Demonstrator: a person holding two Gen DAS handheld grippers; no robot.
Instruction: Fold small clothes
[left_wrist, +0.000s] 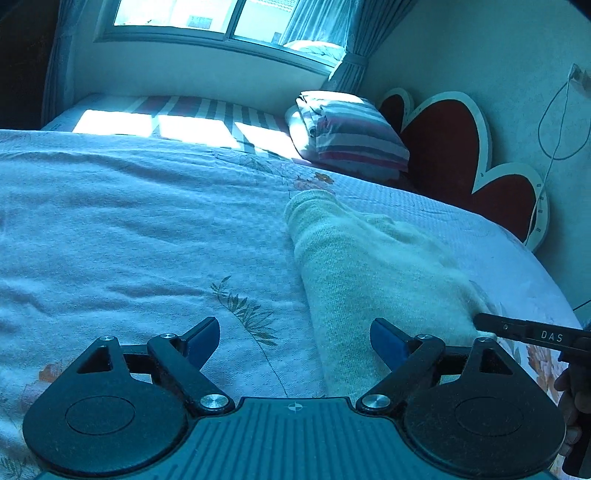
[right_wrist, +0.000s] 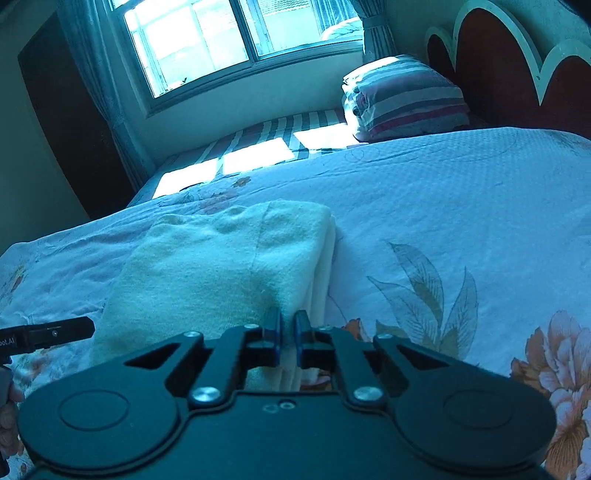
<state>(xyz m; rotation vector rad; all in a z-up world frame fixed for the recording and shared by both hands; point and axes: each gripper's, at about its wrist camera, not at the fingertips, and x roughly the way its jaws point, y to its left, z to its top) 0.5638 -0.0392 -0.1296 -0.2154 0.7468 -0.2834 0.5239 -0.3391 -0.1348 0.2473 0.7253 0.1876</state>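
A pale cream knit garment (left_wrist: 362, 266) lies folded in layers on the flowered bedspread (left_wrist: 129, 229). My left gripper (left_wrist: 294, 338) is open and empty, low over the bed at the garment's near left edge. My right gripper (right_wrist: 287, 332) is shut on the garment's (right_wrist: 229, 266) near right edge, with cloth between its blue pads. The right gripper also shows in the left wrist view (left_wrist: 532, 334) at the garment's right side. The left gripper's finger shows at the left edge of the right wrist view (right_wrist: 51, 334).
A striped folded quilt (left_wrist: 351, 133) sits at the bed's head by a red heart-shaped headboard (left_wrist: 454, 147). A window (right_wrist: 229, 40) and a curtain (left_wrist: 351, 48) are beyond the bed. A cable (left_wrist: 554, 129) hangs on the wall. The bedspread (right_wrist: 461, 206) spreads around the garment.
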